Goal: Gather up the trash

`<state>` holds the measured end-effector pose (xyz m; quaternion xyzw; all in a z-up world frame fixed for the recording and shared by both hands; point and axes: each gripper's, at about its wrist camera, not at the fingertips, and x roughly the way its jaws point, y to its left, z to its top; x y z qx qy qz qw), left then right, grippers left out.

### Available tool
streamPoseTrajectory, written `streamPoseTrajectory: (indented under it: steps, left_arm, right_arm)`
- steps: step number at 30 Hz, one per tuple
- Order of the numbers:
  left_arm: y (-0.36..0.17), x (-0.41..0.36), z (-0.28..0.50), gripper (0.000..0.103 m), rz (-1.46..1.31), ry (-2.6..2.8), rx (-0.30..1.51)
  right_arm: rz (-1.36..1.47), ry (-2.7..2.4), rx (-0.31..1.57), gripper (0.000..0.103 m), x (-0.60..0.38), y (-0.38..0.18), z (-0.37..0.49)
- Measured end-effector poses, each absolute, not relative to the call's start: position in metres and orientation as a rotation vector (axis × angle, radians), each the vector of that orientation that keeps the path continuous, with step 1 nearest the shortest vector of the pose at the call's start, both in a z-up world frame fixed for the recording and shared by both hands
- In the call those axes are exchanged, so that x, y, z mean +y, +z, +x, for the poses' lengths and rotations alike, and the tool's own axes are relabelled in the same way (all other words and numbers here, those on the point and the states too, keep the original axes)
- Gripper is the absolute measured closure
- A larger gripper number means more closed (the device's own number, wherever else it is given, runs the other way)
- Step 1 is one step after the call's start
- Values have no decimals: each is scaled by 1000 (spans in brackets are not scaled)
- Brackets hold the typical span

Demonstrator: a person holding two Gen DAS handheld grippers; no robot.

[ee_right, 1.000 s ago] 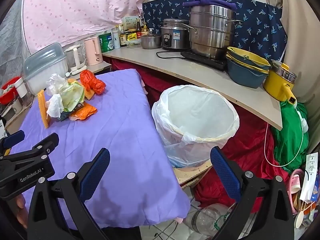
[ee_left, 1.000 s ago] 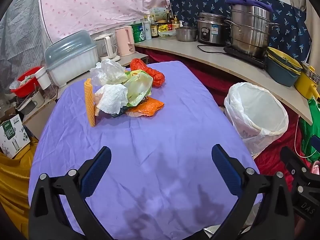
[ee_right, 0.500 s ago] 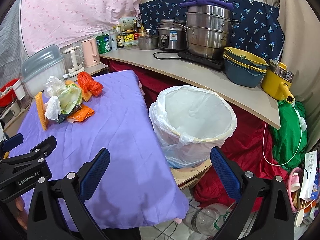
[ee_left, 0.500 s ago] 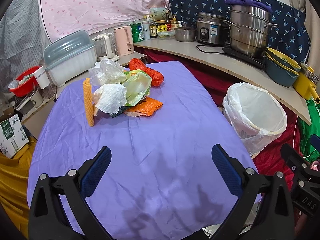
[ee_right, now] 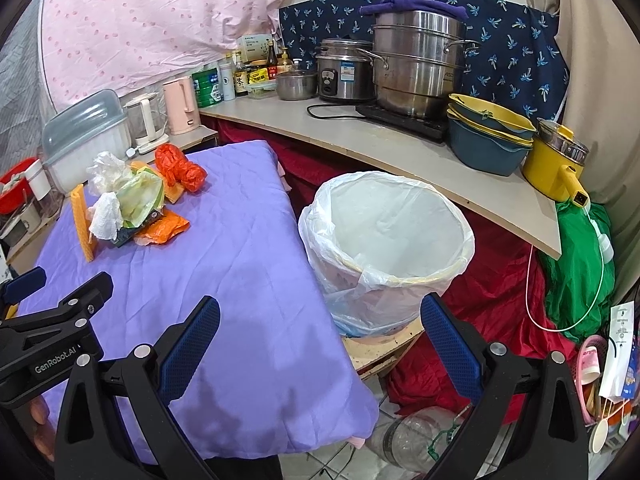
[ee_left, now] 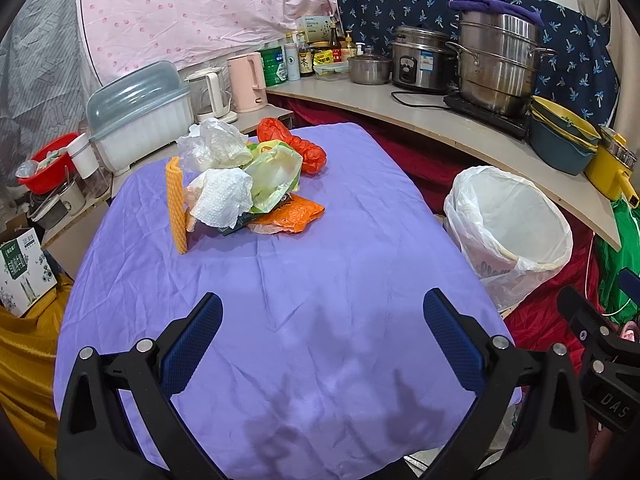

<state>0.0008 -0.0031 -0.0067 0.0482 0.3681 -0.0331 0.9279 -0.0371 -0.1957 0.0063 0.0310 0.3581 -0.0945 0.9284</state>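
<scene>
Trash heaped at the far left of the purple-covered table [ee_left: 320,280]; both grippers held wide apart and empty.

The trash pile [ee_left: 248,184] is seen beside a yellow corrugated strip [ee_left: 176,204], stood on end with its long axis upright. The left gripper [ee_left: 320,344] is held over the near cloth, the right gripper [ee_right: 320,344] over the table's right edge. The lined bin [ee_right: 392,240] interior and a floor bottle [ee_right: 416,436] are shown only in the right wrist view.

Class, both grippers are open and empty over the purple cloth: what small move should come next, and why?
Probably move the left gripper forward toward the trash pile. Both it and the right gripper are open and hold nothing, the pile lies untouched at the far end of the cloth, and the lined bin beside the table looks empty.
</scene>
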Motion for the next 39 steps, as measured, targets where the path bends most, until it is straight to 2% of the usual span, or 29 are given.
streamPoseTrajectory:
  steps: [39]
  left_arm:
    - [-1,-3,1,7,92,-63,744]
  right_arm:
    - [62,-194,734,7,-194,5,-36]
